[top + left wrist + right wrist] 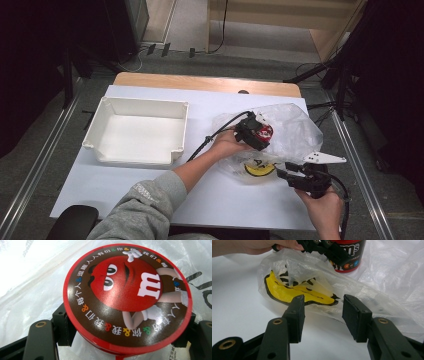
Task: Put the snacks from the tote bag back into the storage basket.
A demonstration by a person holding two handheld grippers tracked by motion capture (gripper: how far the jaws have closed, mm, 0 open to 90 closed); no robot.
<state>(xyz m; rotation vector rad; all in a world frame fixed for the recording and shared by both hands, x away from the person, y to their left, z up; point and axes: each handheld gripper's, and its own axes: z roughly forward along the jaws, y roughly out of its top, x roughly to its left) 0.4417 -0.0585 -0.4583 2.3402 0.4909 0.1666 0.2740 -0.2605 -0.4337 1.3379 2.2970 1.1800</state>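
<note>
A round red M&M's tub (126, 296) with a cartoon lid sits between the jaws of my left gripper (125, 335), which is shut on its sides. In the high view that left gripper (257, 134) holds the tub (264, 132) over a clear plastic bag (290, 131) at the table's right. The bag (317, 287) carries a yellow and black print (294, 293). My right gripper (323, 315) stands open just in front of the bag's near edge, nothing between its pads. From above, the right gripper (282, 174) lies at the bag's front right.
A white rectangular tray (137, 131) stands empty at the left of the white table top (125, 185). A wooden strip (205, 82) runs along the far edge. Cables trail from both grippers.
</note>
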